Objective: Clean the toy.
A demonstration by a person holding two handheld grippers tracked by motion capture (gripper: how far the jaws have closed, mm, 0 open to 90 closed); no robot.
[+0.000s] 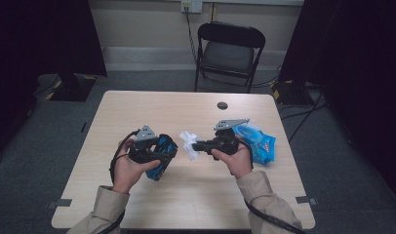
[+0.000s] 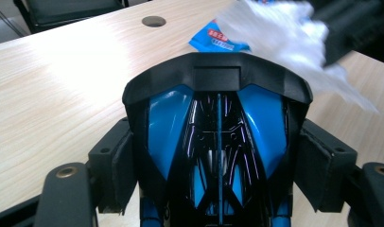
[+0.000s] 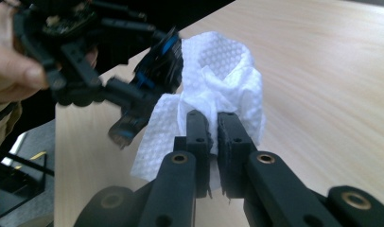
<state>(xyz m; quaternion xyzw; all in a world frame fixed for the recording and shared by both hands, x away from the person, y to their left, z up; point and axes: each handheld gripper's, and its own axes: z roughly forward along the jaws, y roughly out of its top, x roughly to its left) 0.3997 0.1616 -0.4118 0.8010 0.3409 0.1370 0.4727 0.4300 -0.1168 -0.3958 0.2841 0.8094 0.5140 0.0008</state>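
Two grippers up over the table (image 1: 137,107) in the high view: my left gripper (image 1: 154,155) clamps a blue and black toy (image 1: 162,151) at the near left, my right gripper (image 1: 198,145) points left with a white wipe (image 1: 188,142) pinched at its tip. Wipe sits between the two grippers, just right of the toy. Blue packet (image 1: 259,144) lies on the table behind my right hand (image 1: 235,158). Chair (image 1: 228,51) at the far side.

Left gripper view: jaws spread wide, pads (image 2: 117,168) pressed on both flanks of the toy (image 2: 218,137). Wipe (image 2: 294,45) blurred at far right, packet (image 2: 217,38) beyond it on the table.

Right gripper view: jaws nearly pressed together, nipping the wipe (image 3: 218,80) between the pads (image 3: 198,135). Toy (image 3: 157,66) touches the wipe's left edge, held by the left gripper (image 3: 86,80).
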